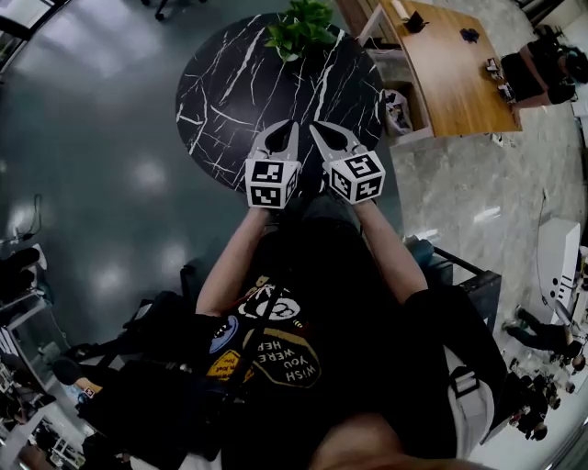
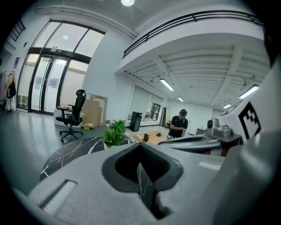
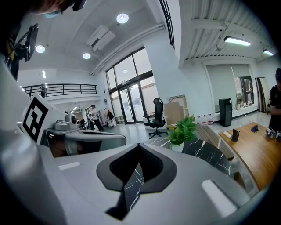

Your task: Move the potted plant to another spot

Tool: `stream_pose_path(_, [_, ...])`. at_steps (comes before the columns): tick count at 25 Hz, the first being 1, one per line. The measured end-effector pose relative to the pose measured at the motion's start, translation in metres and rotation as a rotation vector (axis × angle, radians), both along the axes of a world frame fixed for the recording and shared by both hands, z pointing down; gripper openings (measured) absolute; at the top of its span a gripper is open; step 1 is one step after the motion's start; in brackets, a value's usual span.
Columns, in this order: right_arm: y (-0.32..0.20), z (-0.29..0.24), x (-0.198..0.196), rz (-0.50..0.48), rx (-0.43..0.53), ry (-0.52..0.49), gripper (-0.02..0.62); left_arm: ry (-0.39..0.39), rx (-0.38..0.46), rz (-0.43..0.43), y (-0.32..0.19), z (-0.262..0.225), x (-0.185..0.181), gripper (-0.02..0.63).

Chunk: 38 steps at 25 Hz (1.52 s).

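Standing at the far edge of the round black marble table (image 1: 230, 92), the potted plant (image 1: 299, 29) is well apart from both grippers; left gripper (image 1: 290, 127) and right gripper (image 1: 317, 128) hover side by side over the table's near part, each clenched on nothing.

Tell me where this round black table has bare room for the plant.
The round black marble table is bare across its left, middle and right, between the leafy green potted plant at the far rim and the left gripper and right gripper over the near rim. Only the far rim is occupied.
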State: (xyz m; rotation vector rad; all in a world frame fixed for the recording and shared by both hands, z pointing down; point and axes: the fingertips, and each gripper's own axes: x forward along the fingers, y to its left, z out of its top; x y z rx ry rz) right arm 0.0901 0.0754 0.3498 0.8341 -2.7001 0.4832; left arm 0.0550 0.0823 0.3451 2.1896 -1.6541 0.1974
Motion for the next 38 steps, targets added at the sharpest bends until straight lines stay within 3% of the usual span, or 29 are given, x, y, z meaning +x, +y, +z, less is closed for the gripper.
stream_pose_path(5, [-0.024,0.021,-0.009,-0.044,-0.014,0.015,0.002,0.019,0.008,0.014,-0.03,0.015,-0.002,0.003])
stream_pose_path(9, [-0.068,0.04,-0.012,-0.055,0.001,0.031,0.002,-0.008,0.01,0.01,-0.072,0.038,-0.006,0.003])
stream_pose_path(19, [-0.177,0.115,-0.021,-0.106,-0.069,-0.023,0.027,-0.033,-0.092,-0.072,-0.166,0.127,-0.021,0.003])
stream_pose_path(24, [-0.224,0.179,-0.043,-0.121,-0.094,0.003,0.113,-0.03,-0.129,-0.11,-0.205,0.172,-0.046,0.003])
stream_pose_path(30, [-0.295,0.259,-0.062,-0.033,-0.097,0.054,0.24,-0.025,-0.148,-0.082,-0.236,0.214,-0.065,0.003])
stream_pose_path(35, [-0.328,0.289,-0.103,-0.119,-0.025,0.14,0.402,-0.005,-0.129,-0.104,-0.27,0.233,-0.092,0.003])
stream_pose_path(38, [-0.338,0.302,-0.112,-0.132,0.001,0.179,0.463,0.021,-0.111,-0.116,-0.278,0.23,-0.102,0.003])
